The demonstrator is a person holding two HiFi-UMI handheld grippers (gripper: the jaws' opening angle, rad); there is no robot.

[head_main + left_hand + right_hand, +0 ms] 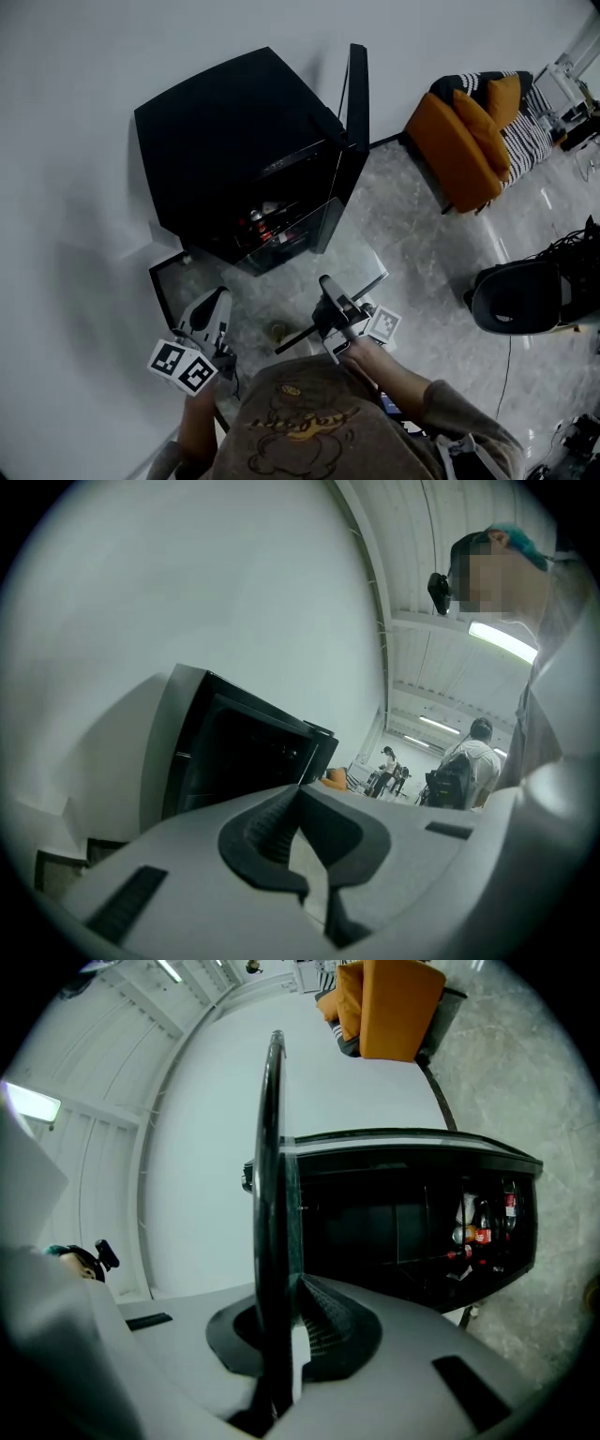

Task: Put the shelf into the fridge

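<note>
Right gripper [281, 1299] clamped on upright shelf [272, 1147] edge; left gripper [300, 791] closed, empty.

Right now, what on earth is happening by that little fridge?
A person faces a small black fridge whose door is open, a handheld gripper in each hand. The right gripper has its jaws clamped on a glass shelf, not yet inside the fridge. The left gripper has its jaws apparently closed on nothing.
</note>
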